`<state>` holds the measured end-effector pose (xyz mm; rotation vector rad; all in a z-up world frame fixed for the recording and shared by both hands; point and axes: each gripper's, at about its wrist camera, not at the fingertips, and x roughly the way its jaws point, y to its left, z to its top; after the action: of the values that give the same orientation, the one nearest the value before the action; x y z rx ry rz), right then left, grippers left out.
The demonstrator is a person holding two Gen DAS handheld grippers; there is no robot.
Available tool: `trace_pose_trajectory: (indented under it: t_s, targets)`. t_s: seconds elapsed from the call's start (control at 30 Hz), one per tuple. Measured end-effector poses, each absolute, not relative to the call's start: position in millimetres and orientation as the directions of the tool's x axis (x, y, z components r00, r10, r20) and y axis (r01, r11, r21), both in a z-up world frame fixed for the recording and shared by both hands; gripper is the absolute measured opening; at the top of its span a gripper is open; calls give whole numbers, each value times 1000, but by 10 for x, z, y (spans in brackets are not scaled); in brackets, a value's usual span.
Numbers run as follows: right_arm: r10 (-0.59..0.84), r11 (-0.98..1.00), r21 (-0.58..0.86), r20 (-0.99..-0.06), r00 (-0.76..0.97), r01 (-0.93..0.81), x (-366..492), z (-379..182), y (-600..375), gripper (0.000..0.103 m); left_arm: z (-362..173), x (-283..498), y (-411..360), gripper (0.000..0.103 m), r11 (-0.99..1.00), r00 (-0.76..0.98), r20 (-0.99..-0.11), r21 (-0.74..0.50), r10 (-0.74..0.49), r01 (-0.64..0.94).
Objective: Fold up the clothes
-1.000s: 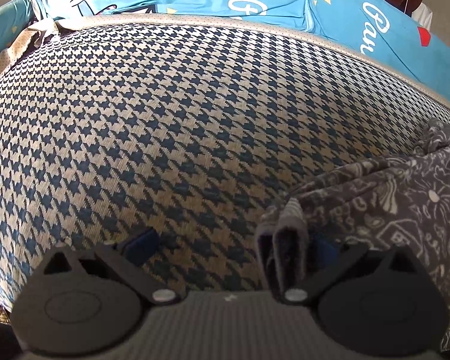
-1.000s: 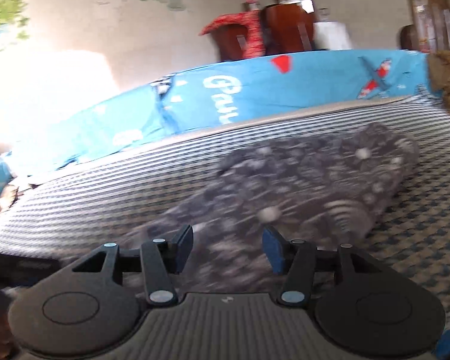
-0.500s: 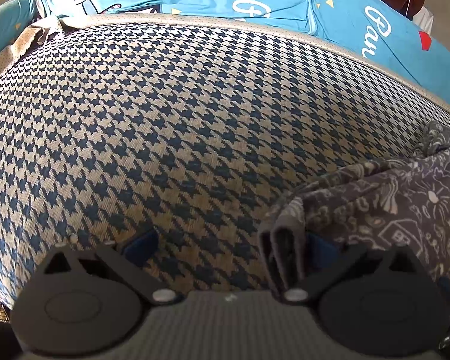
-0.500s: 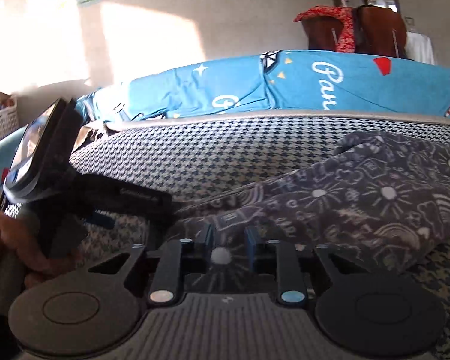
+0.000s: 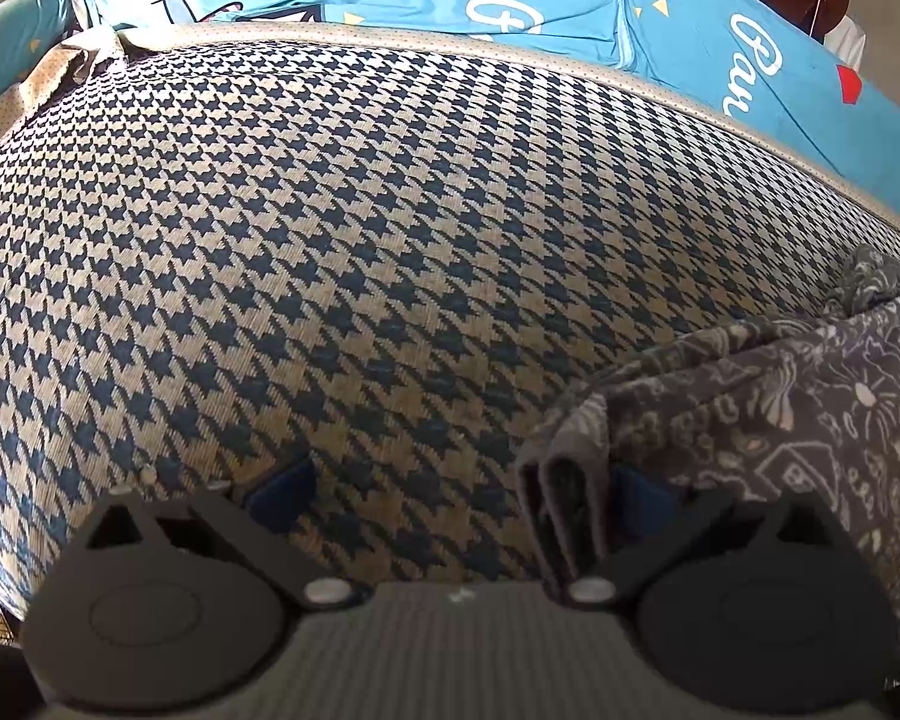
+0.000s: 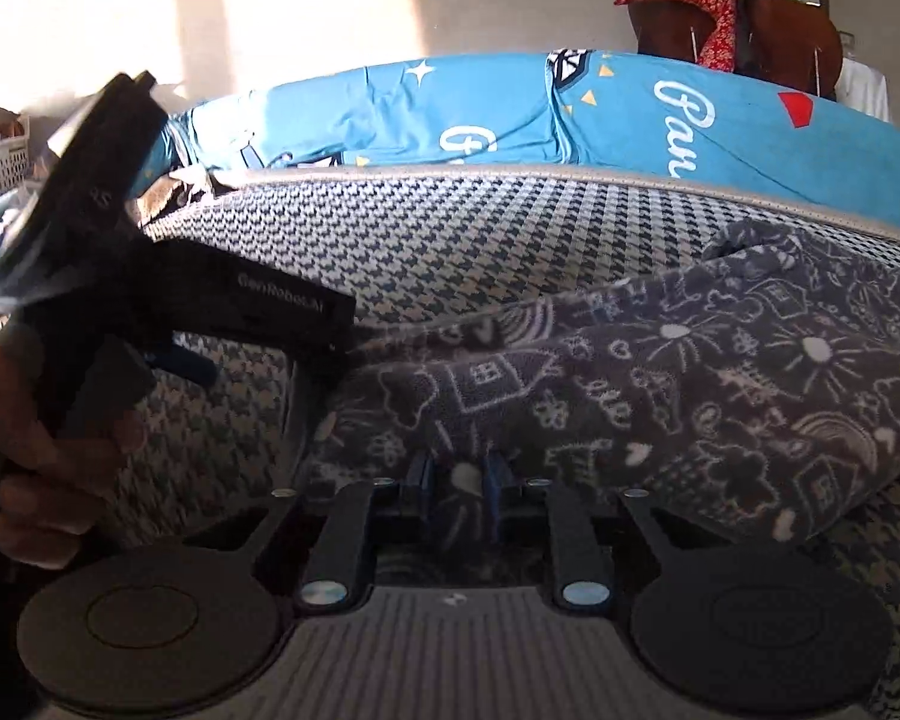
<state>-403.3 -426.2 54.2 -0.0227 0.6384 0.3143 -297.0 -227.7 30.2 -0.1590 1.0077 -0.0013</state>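
While your right gripper [image 6: 455, 489] sits nearest in its own view, its blue pads are drawn close together and pinch a bunched fold of the grey patterned garment [image 6: 678, 396], which rises from between them and spreads away to the right as a thick, rumpled roll. Your left gripper [image 5: 459, 489] stands wide apart over the houndstooth cover [image 5: 354, 276]: its left finger [image 5: 282, 489] rests on bare weave, while a folded edge of the garment [image 5: 750, 420] lies against the inner face of its right finger [image 5: 645, 492], and nothing presses on that edge from the other side. Seen from the right wrist, that left gripper [image 6: 258, 312] appears at the near left, dark and tilted, with your left hand [image 6: 36, 468] wrapped around its handle. Just beyond both tools, the garment lies on the right half of the cover, leaving the left half bare. Farther back, a pale piped border marks the far edge of the cover, and a bright blue printed sheet [image 6: 510, 114] with white lettering and small red and yellow shapes runs across behind it. At the far right, a brown wooden chair [image 6: 768, 30] carries a red patterned cloth [image 6: 690, 6], and sunlight falls on the pale wall [image 6: 270, 12] at the far left.
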Motion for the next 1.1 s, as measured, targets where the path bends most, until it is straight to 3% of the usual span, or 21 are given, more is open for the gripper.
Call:
trace_pose_trajectory:
  t_s: [0.17,0.27,0.43,0.5,0.87,0.9,1.1]
  targets:
    - [357,921,77,-558,749,-382,-4115,611,-4117,22,300,-2968,-2269,103,988,535,-841,-136,-78,-71]
    - [395,900,90,-580,712,-426,-4108,580,-4014,30,297,-2960,-2249,103,987,535,-841,-141,-82,-71]
    - [388,892,58,-609,692,-449,-4091,489,-3834,59,302,-2948,-2236,103,986,531,-842,-152,-93,-69]
    - [370,889,16,-611,700,-457,-4106,457,-3758,64,307,-2935,-2221,103,984,529,-843,-163,-102,-69]
    - [212,849,-274,-607,766,-452,-4134,188,-3403,62,336,-2931,-2052,103,960,505,-839,-272,-202,-67]
    - [202,852,-280,-601,773,-441,-4130,185,-3407,55,340,-2935,-2040,103,958,504,-838,-281,-211,-66]
    - [208,878,-238,-592,779,-416,-4101,223,-3513,37,358,-2983,-2014,103,944,494,-826,-330,-273,-30]
